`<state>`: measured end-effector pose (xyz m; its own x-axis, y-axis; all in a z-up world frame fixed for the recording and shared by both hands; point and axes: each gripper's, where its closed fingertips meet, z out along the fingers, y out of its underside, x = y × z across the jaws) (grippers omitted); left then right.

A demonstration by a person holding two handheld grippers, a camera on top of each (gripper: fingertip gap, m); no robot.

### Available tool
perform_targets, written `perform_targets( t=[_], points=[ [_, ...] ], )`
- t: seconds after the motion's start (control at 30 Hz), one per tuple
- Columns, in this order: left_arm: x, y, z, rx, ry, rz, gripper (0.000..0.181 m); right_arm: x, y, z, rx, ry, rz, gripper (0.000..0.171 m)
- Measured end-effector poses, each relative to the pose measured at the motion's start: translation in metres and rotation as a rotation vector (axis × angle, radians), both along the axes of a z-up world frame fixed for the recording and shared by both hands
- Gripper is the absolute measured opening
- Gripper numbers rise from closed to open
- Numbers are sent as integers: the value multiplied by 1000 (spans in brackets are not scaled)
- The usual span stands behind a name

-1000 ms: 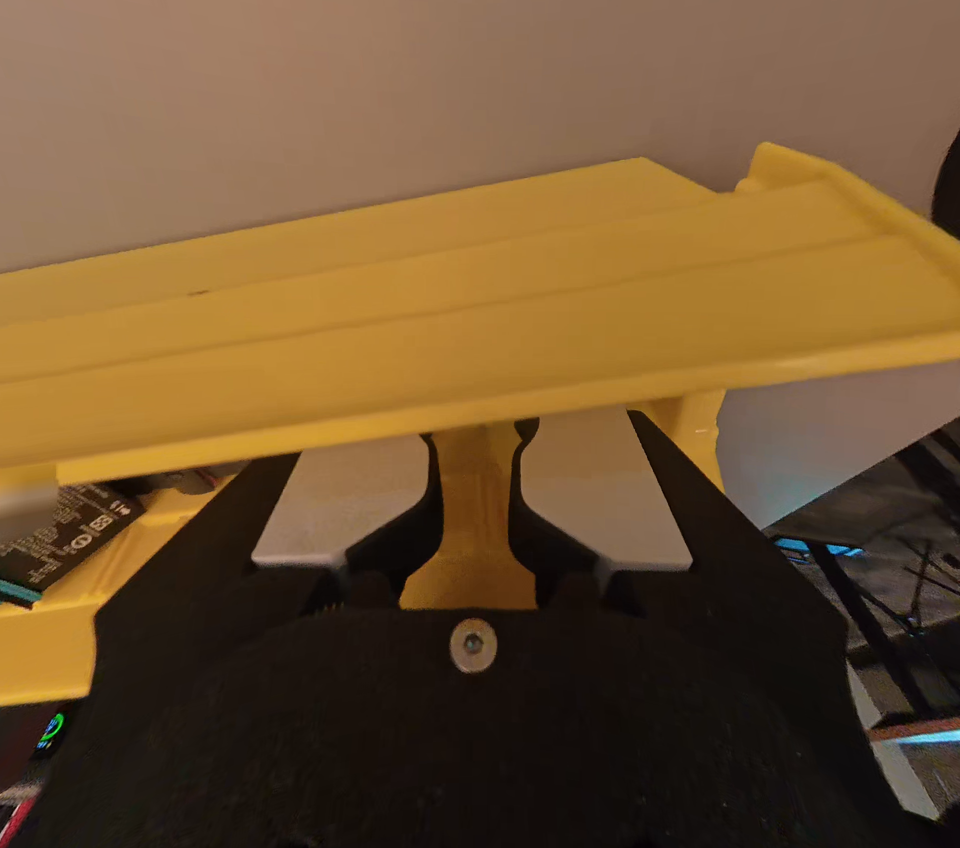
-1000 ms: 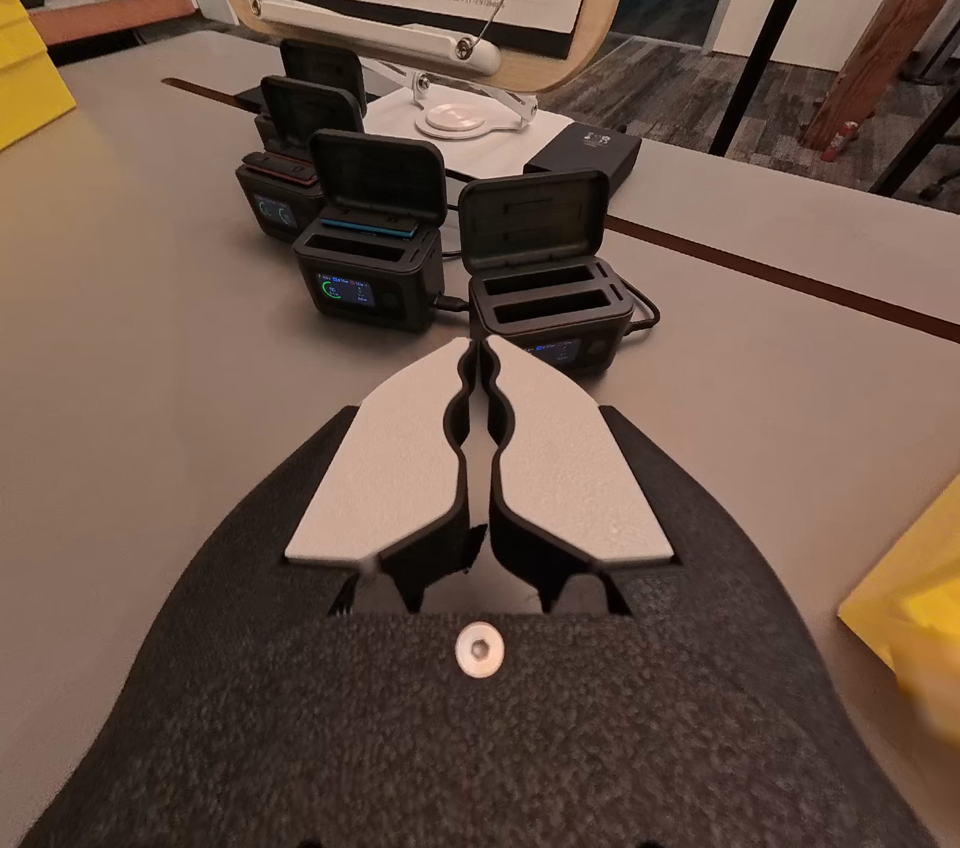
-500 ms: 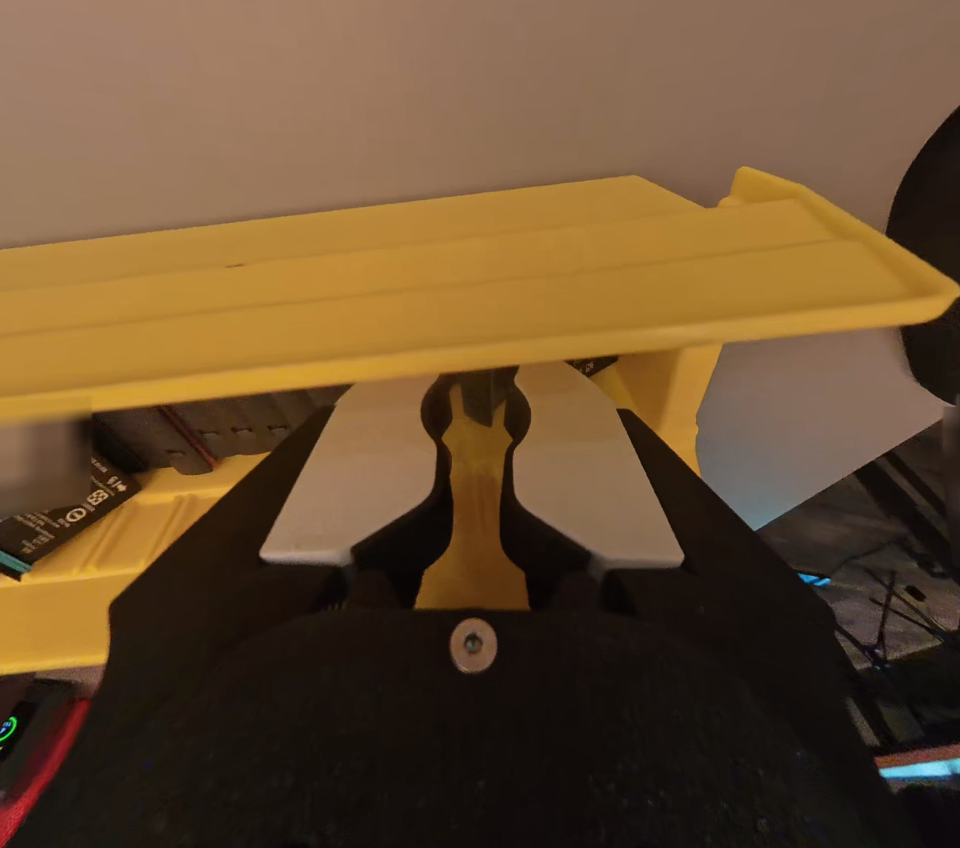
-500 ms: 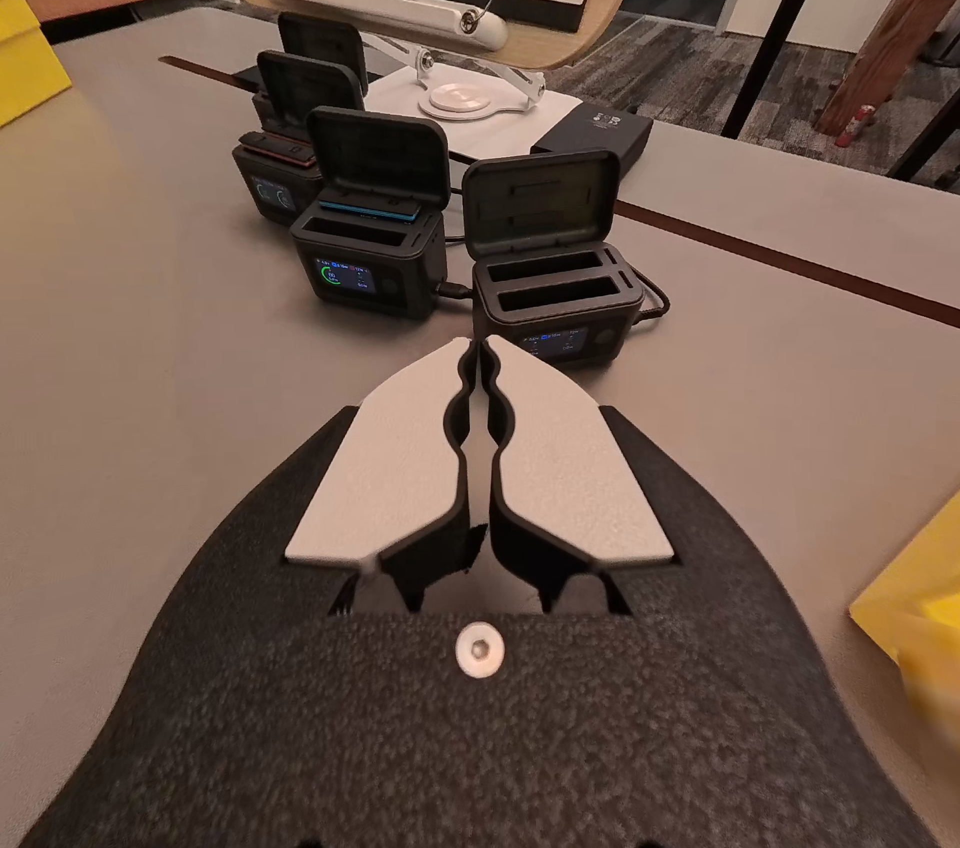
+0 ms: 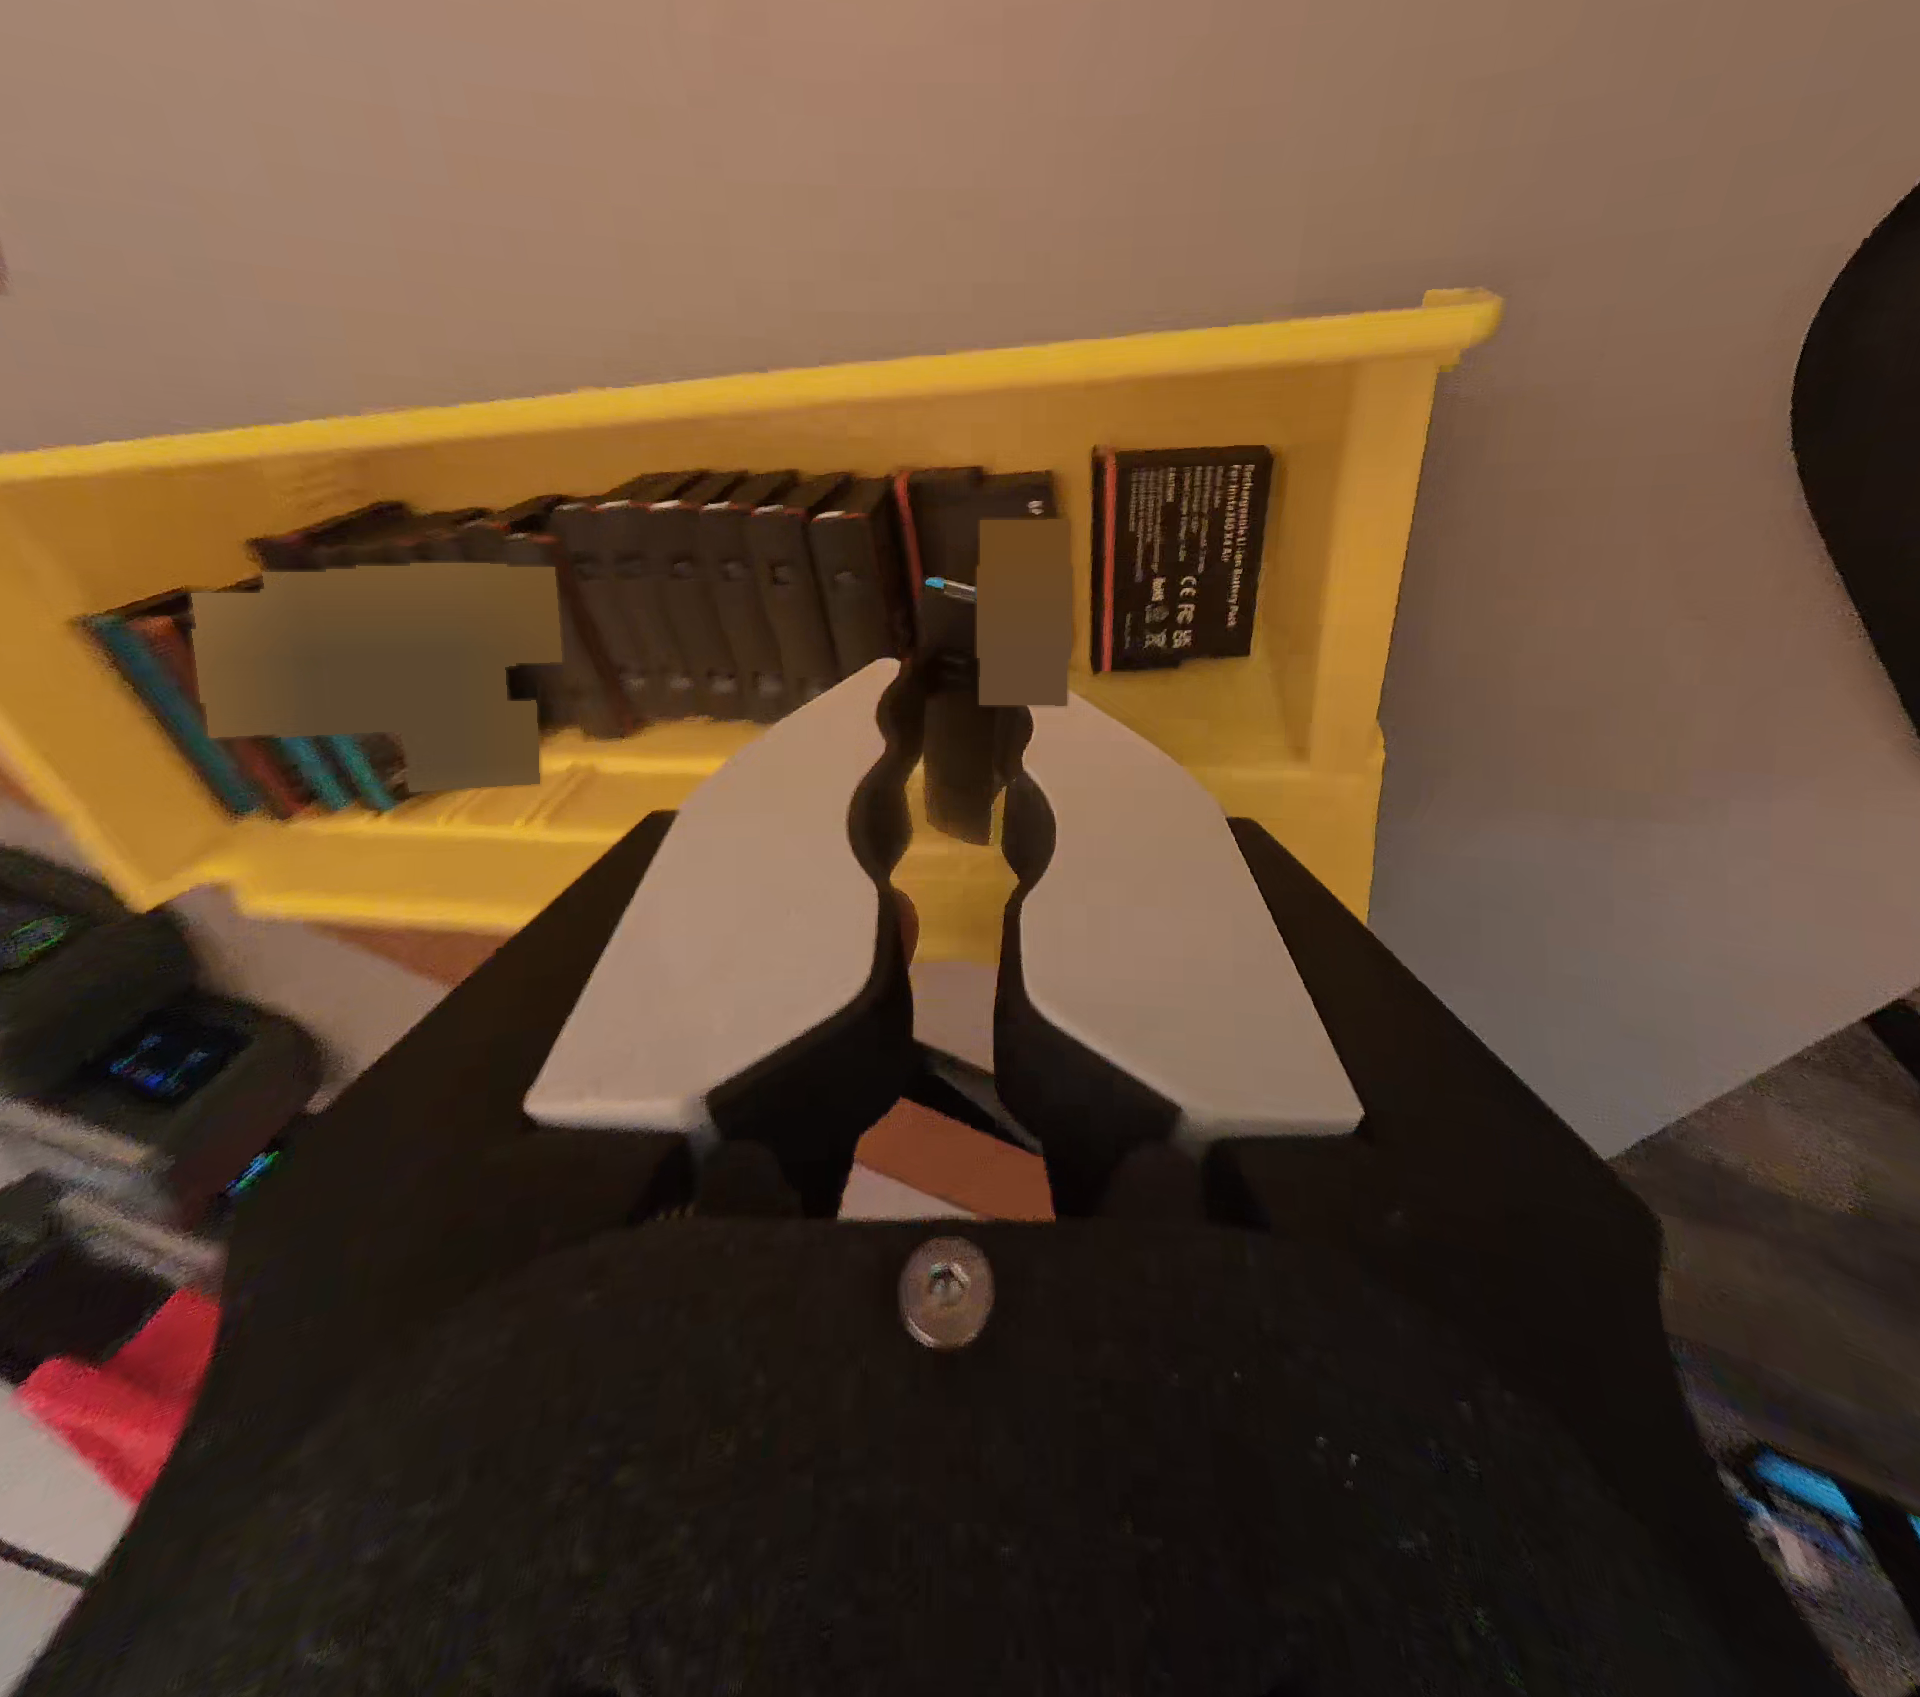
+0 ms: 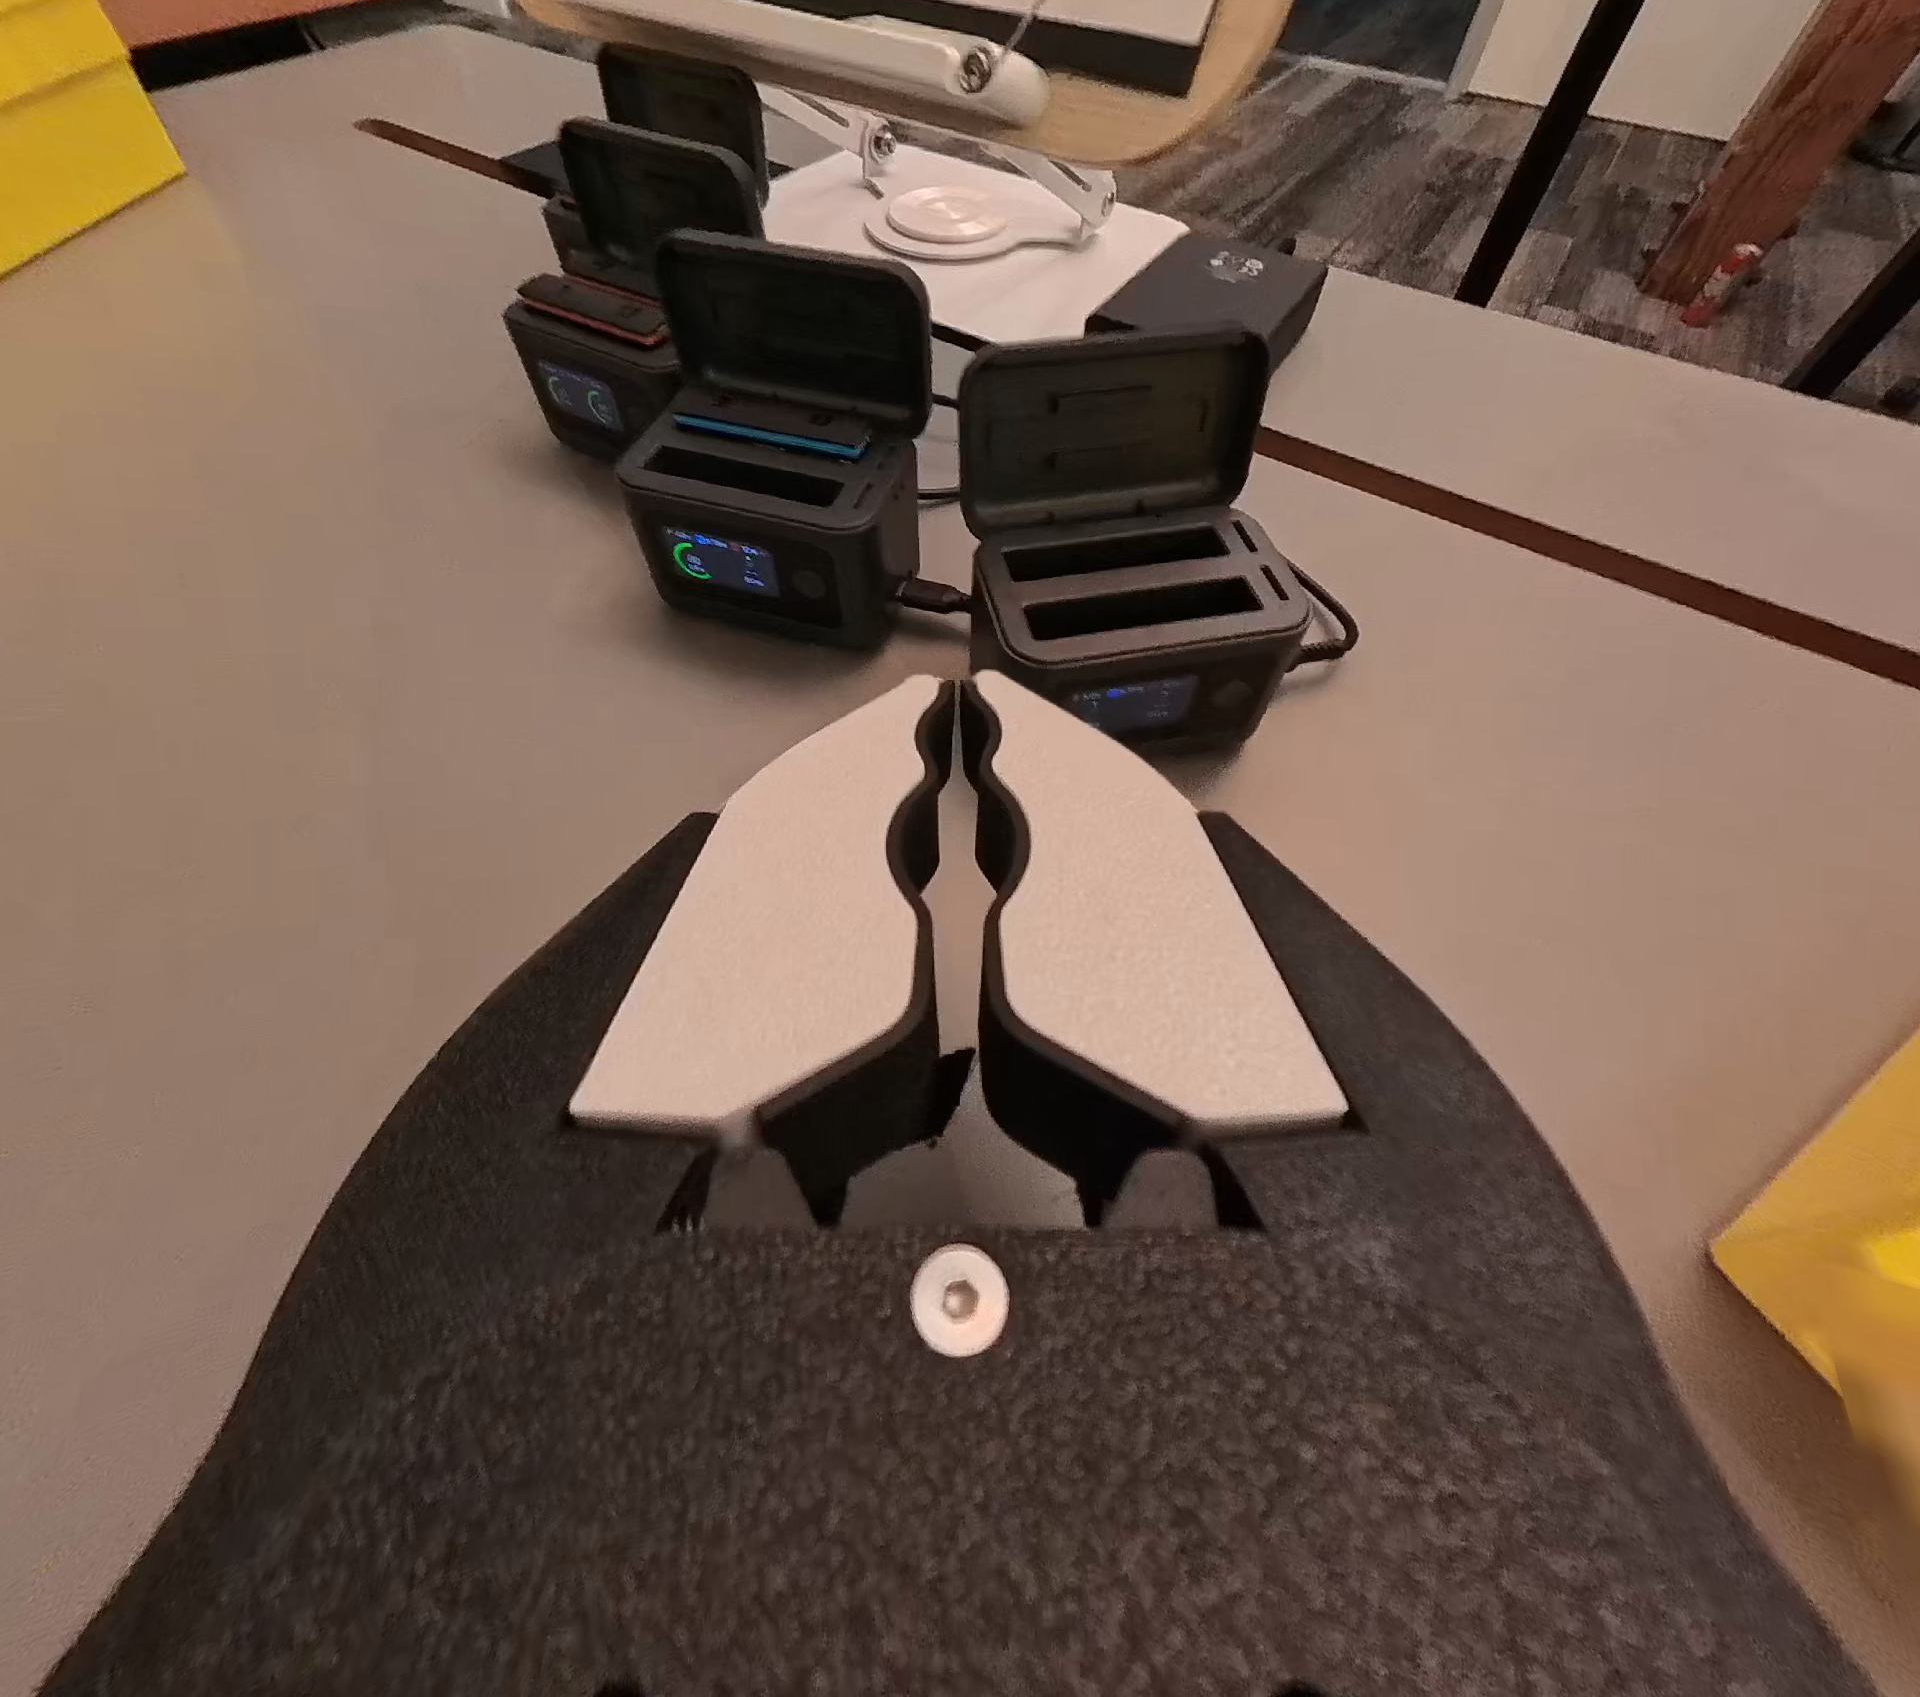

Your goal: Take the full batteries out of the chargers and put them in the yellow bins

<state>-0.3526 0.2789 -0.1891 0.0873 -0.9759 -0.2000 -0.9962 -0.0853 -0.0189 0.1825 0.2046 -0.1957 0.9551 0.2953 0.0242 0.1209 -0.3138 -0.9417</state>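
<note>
In the left wrist view, a yellow bin (image 5: 1382, 608) lies ahead, holding several black batteries (image 5: 717, 598) packed on edge and one lying flat (image 5: 1179, 556). My left gripper (image 5: 956, 712) is shut on a black battery (image 5: 956, 774), held over the bin's front part. In the right wrist view, my right gripper (image 6: 956, 691) is shut and empty, low over the table just before the chargers. The nearest charger (image 6: 1132, 608) is open with both slots empty. The charger to its left (image 6: 769, 556) holds a blue-edged battery (image 6: 769, 432). A third charger (image 6: 592, 380) holds a red-edged battery (image 6: 592, 307).
A fourth open charger (image 6: 681, 99) stands farthest back. A sign board on a white stand (image 6: 935, 224) and a black box (image 6: 1205, 286) stand behind the chargers. Yellow bins sit at the far left (image 6: 62, 89) and near right (image 6: 1829, 1232). A dark chair (image 5: 1860, 504) is beside the bin. The tips of one gripper are about 55 cm away from the tips of the other.
My left gripper has risen from under the bin's rim to above it, so the bin's inside now shows. My right gripper has stayed shut and shifted only slightly.
</note>
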Motion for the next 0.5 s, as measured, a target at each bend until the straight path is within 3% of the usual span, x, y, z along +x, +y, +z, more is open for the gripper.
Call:
perform_targets(
  t=[0.13,0.23,0.5],
  points=[
    [16,0,59,158,-140,-39,14,-18,-6,15,66,9,92,2],
    [58,-24,96,179,-346,-119,14,-42,-14,29,119,-6,189,4],
    [221,-119,98,35,-721,-510,13,-159,-59,46,106,-4,556,18]
  ],
)
